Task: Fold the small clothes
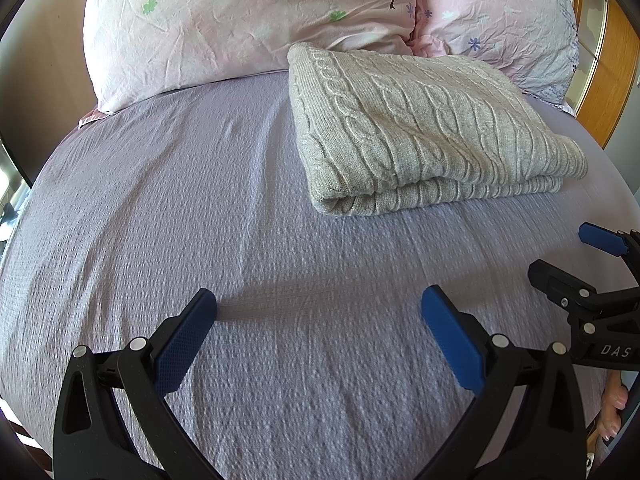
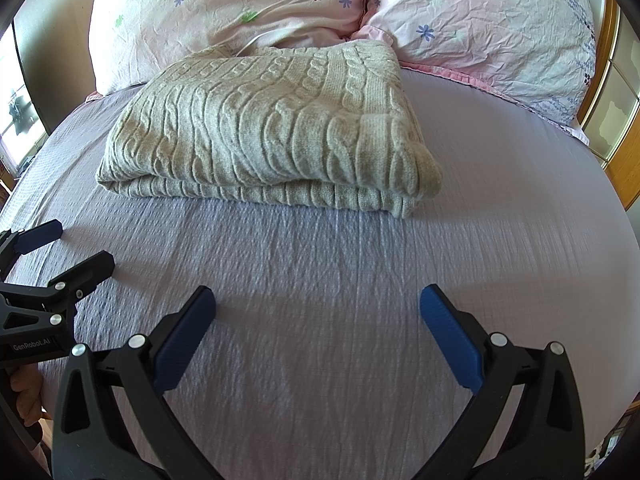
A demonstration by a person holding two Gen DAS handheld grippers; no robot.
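A beige cable-knit sweater (image 1: 420,128) lies folded into a thick rectangle on the lilac bed sheet (image 1: 200,208), close to the pillows. It also shows in the right wrist view (image 2: 272,136). My left gripper (image 1: 318,304) is open and empty, hovering over bare sheet well in front of the sweater. My right gripper (image 2: 318,304) is open and empty too, also short of the sweater. The right gripper shows at the right edge of the left wrist view (image 1: 560,256), and the left gripper at the left edge of the right wrist view (image 2: 72,248).
Two pink flowered pillows (image 1: 240,24) (image 1: 500,20) lean at the head of the bed behind the sweater. A wooden headboard and cabinet (image 1: 612,68) stand at the right. The bed's left edge drops off near a window (image 2: 16,120).
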